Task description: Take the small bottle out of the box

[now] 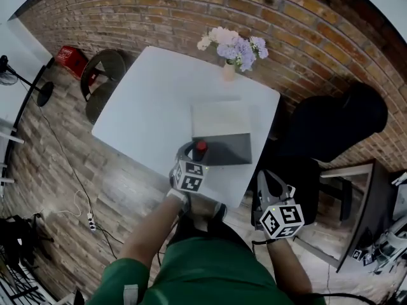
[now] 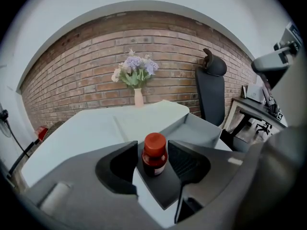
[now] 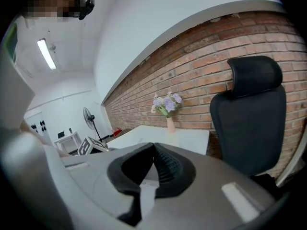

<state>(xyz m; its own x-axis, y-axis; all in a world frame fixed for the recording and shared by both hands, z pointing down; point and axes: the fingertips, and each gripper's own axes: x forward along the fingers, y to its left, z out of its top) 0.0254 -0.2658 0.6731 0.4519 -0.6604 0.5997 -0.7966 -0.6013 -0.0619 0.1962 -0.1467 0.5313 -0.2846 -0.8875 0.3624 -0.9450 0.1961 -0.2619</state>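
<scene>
Two claws were in play, and only the left claw [image 1: 198, 152] was at work: it reached over the near edge of the white desk [image 1: 146, 100] to the corner of the open box [image 1: 236, 150]. Its jaws stood apart on either side of the small bottle [image 2: 154, 155]. The right pad looked about in contact with the glass, while a thin sliver showed on the left, so the grip did not read as clamped yet. The red-capped bottle stood upright on the dark floor of the box, still inside it, between the jaw tips. This looked like the closing stage of the grasp, with the lift not begun. The next move would call for squeezing squarely on the bottle's body below the cap, then raising it straight up clear of the low box wall before carrying it aside. Further right, off the desk edge, the right claw [image 3: 153, 150] hung idle with its pads pressed together on nothing.
</scene>
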